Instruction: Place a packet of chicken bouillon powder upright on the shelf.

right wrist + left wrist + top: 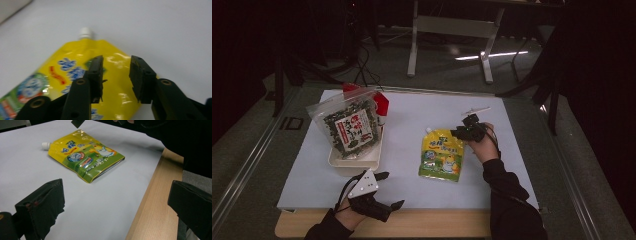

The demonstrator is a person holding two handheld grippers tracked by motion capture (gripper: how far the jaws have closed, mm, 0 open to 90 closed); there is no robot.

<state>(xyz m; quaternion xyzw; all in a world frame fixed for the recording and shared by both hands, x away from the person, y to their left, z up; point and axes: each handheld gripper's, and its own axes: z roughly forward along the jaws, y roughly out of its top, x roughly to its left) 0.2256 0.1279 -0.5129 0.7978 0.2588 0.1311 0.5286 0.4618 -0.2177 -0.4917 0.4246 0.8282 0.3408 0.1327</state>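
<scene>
A yellow and green spouted pouch (pixel 442 155) lies flat on the white sheet, its white cap toward the far left. My right gripper (pixel 460 133) hovers over the pouch's top right corner. In the right gripper view its jaws (pixel 116 61) stand apart above the yellow pouch (pixel 72 72), with nothing between them. My left gripper (pixel 394 190) rests near the front edge of the table, open and empty. In the left gripper view its wide jaws (pixel 116 187) frame the pouch (pixel 85 157) farther off.
A white tray (pixel 357 161) at the left holds a clear zip bag of dark dried snack (pixel 349 127), with a red packet (pixel 382 104) behind it. A thin white stick (pixel 476 109) lies beyond the right gripper. The wooden table edge (pixel 437 222) runs along the front.
</scene>
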